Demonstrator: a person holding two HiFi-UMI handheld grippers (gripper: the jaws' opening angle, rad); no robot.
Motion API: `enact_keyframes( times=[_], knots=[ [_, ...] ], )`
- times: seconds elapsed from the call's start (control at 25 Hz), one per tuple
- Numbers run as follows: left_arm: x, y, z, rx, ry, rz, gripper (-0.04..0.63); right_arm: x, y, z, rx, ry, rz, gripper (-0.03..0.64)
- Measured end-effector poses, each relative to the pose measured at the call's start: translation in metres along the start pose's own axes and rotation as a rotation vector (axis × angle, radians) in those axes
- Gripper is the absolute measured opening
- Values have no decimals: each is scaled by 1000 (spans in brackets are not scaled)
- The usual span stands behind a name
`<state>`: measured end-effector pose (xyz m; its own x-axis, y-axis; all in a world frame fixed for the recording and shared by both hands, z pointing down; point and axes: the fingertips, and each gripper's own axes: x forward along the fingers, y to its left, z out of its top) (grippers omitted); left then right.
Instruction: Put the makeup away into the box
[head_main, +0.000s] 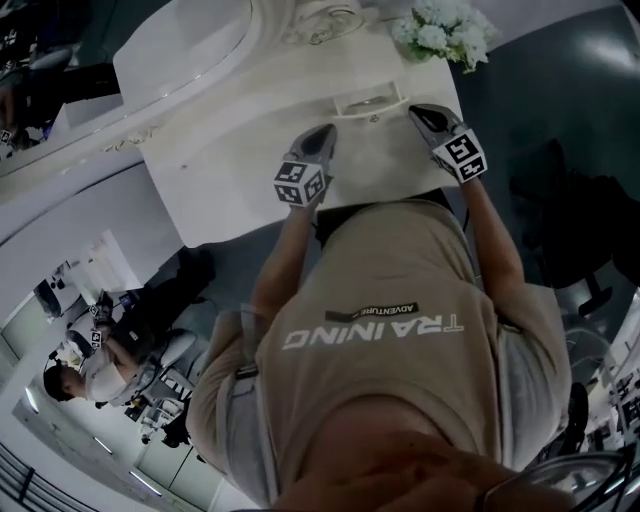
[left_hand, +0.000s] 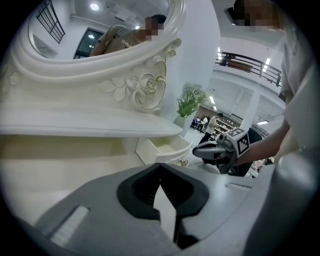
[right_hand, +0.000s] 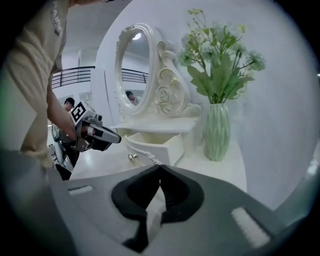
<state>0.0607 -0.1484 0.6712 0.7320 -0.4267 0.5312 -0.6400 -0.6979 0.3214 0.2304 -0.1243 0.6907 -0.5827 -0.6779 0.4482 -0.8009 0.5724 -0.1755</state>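
White vanity table (head_main: 230, 170), head view: carved oval mirror (head_main: 185, 45) at 11 o'clock, flowers (head_main: 445, 30) at 1 o'clock, in green vase (right_hand: 216, 132) standing on tabletop.

1. Support: a white dressing table (head_main: 220, 180) with a smooth, pale top.
2. At the back of the top stands an oval mirror (right_hand: 134, 70) in a carved white frame with scrollwork.
3. Below the mirror, a raised white shelf (left_hand: 90, 125) runs along the back.
4. Under the shelf's right end, a small white drawer (right_hand: 152, 145) is pulled open; its front carries a metal knob (right_hand: 132, 157).
5. Just right of the drawer, a ribbed green vase (right_hand: 216, 132) stands upright on the top, holding pale flowers (right_hand: 220, 55).
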Motion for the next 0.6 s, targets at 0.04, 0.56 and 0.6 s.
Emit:
enact_keyframes(
  times=[0.04, 0.56, 0.6],
  knots=[
    [5, -1, -3, 13, 15, -2, 6, 3, 3, 0, -22, 15, 19, 3],
    [31, -7, -10, 94, 129, -25, 6, 21, 5, 9, -94, 70, 140, 3],
    [33, -6, -10, 91, 130, -21, 6, 21, 3, 9, -103, 72, 147, 3]
  ],
)
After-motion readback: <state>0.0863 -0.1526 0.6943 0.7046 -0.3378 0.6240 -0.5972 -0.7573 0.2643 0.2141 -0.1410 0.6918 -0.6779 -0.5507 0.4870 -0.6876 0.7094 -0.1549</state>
